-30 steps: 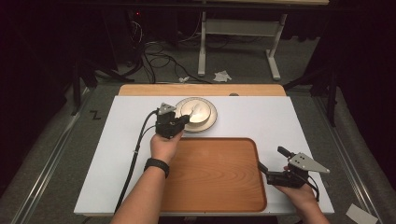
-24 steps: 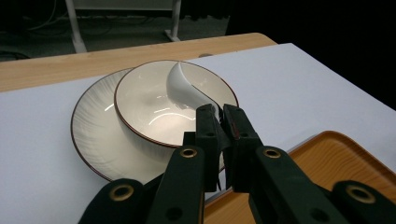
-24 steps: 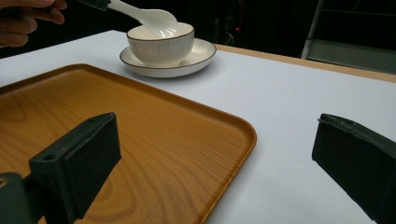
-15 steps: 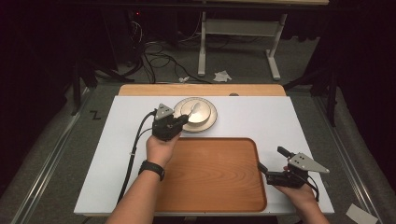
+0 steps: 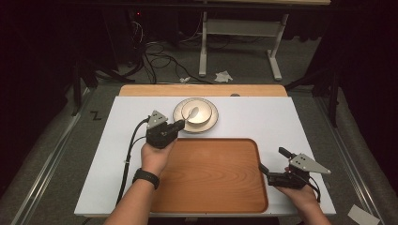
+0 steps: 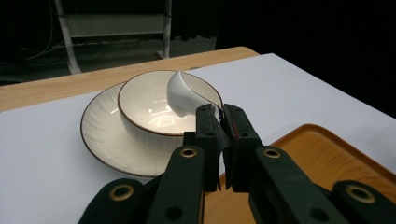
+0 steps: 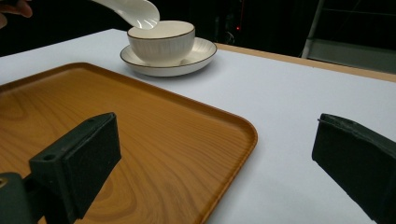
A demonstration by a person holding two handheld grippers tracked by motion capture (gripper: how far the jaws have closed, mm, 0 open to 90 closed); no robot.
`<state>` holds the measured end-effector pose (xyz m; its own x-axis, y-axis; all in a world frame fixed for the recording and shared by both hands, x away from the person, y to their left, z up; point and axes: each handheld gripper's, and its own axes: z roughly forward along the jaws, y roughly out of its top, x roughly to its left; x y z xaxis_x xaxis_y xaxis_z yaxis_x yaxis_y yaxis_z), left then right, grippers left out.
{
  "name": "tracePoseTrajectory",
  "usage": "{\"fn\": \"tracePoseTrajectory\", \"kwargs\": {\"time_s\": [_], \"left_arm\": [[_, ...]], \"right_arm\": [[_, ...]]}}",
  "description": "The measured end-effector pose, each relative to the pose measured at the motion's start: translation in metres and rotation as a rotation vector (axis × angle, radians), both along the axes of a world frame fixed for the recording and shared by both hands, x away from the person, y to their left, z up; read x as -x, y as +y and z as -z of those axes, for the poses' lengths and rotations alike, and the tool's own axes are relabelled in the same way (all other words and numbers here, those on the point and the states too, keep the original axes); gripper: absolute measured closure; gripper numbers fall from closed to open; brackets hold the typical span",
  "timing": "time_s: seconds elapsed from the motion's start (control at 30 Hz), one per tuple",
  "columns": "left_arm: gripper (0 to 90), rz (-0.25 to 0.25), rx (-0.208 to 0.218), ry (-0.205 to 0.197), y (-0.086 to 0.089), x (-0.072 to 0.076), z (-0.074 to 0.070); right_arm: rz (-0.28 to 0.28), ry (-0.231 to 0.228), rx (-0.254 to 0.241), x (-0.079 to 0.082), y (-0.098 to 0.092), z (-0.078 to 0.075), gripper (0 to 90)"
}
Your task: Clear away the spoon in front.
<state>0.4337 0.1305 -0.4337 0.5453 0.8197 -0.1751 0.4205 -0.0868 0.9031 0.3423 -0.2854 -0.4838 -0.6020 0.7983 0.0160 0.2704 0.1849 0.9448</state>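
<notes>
So we've got the left claw (image 6: 219, 135) clamped on the handle of the white spoon (image 6: 183, 92), whose scoop hangs over the bowl (image 6: 154, 114) on its saucer (image 6: 100, 135) at the far side of the tabletop (image 5: 263, 122), while the right claw (image 7: 210, 158) sits wide apart by the tray's (image 5: 211, 173) right edge. That pinch looks thin, so we reckon a tilt could let the spoon slip and clatter into the bowl. Compared with a second ago, the left hand has pulled back left and lifted the spoon a bit.

The wooden tray (image 5: 211, 173) lies bare; the bowl (image 5: 196, 112) on its plate (image 5: 212, 123) blocks beyond.
</notes>
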Motion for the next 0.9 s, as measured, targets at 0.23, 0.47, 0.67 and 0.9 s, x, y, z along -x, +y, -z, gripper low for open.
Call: {"fn": "tracePoseTrajectory", "kwargs": {"time_s": [0.23, 0.47, 0.67, 0.9], "left_arm": [[86.1, 0.01, 0.007, -0.02, 0.006, 0.011, 0.001], [86.1, 0.016, 0.039, -0.034, 0.016, 0.022, 0.005], [86.1, 0.025, 0.04, -0.055, 0.021, 0.033, 0.006], [86.1, 0.036, 0.049, -0.073, 0.028, 0.047, 0.012]], "right_arm": [[-0.003, -0.004, 0.004, 0.0, 0.0, 0.0, 1.9], [-0.004, -0.004, 0.006, 0.0, 0.0, 0.0, 1.9], [-0.009, -0.004, 0.008, -0.001, 0.001, 0.001, 1.9], [-0.009, -0.003, 0.012, 0.0, 0.002, 0.001, 1.9]]}}
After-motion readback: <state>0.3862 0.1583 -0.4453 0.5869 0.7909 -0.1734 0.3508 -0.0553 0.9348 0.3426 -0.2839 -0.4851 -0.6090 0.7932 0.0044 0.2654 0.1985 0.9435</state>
